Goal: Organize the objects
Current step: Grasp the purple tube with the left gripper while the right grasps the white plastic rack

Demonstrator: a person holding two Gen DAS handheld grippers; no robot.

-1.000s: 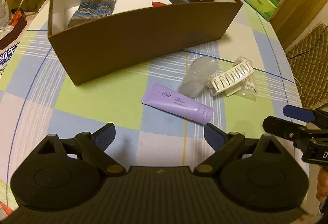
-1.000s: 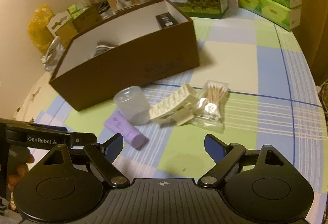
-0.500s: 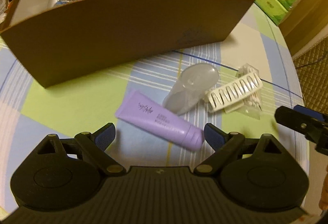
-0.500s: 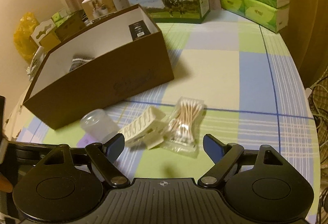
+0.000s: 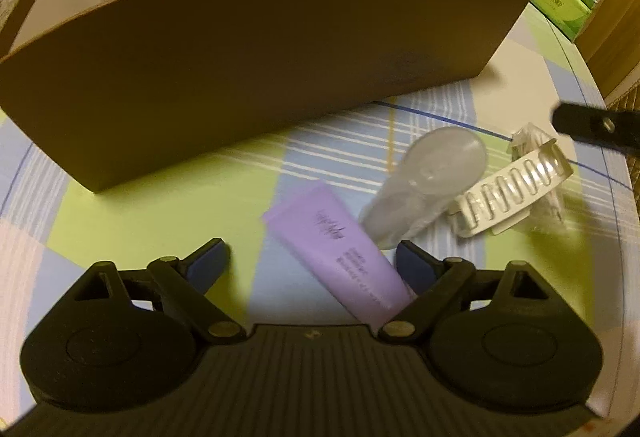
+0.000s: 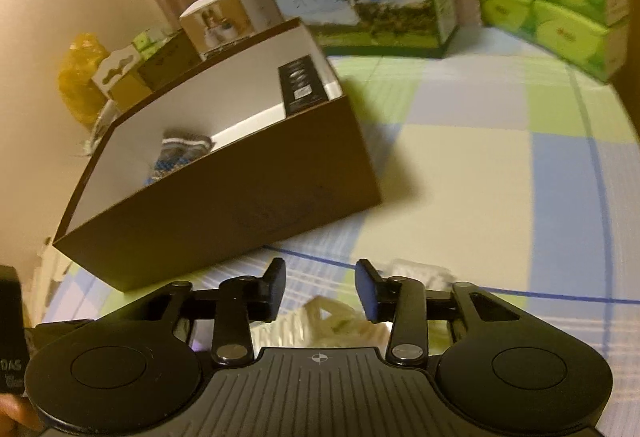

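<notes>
From my seat: the brown cardboard box [image 5: 256, 49] sits at the left and back of the checked counter [image 5: 132, 205], with a striped sock [image 6: 176, 153] and a black carton [image 6: 302, 85] inside. My left gripper [image 5: 310, 259] has its fingers wide apart, and the purple tube [image 5: 340, 249] lies flat between them, its cap end by the right finger. Just right of it a clear cup [image 5: 428, 185] lies on its side, touching the white clip [image 5: 512, 193]. My right gripper [image 6: 320, 287] is partly closed over the clip, gripping nothing.
</notes>
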